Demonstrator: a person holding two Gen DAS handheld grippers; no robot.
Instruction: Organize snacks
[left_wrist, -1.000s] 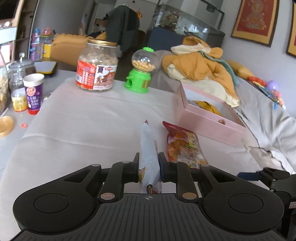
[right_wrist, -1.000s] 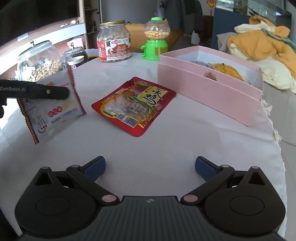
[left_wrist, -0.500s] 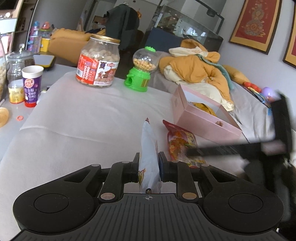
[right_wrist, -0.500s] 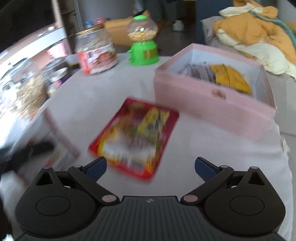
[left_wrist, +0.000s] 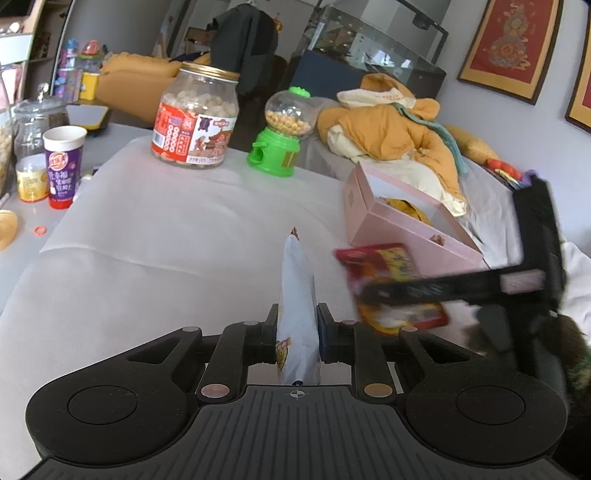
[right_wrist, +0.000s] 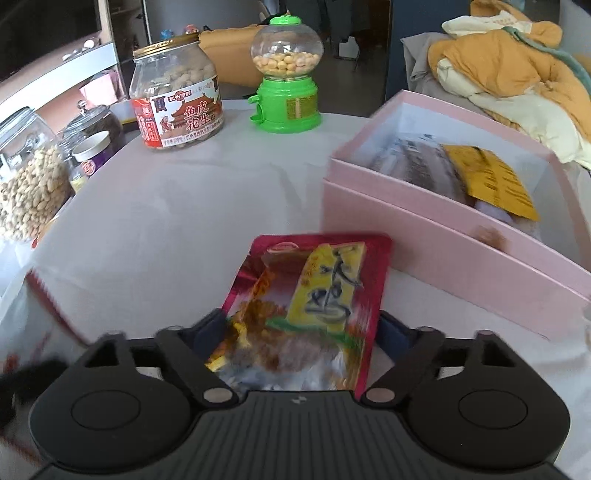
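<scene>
White cloth covers the worktop (right_wrist: 177, 221), with a cluttered living room behind it. At the right stands the open pink box (right_wrist: 424, 221), already holding a grey packet and a yellow one. At the far edge are a peanut jar (right_wrist: 177, 107) and a green candy dispenser (right_wrist: 286, 70). The red snack packet (right_wrist: 314, 314) lies between the fingers of the right gripper (right_wrist: 299, 332), just in front of the box wall; the blue pads meet both of its sides, so the gripper appears clamped on it, though motion blur leaves the firmness unclear. The left gripper (left_wrist: 297, 328) is closed on a white snack packet (left_wrist: 297, 295), held edge-up above the cloth.

Judged step: carrying the red packet to the box. To do it well, the packet should be lifted clear of the near wall before travelling forward, then lowered flat beside the packets inside and released only once it is below the rim. The left gripper should stay aside.
</scene>
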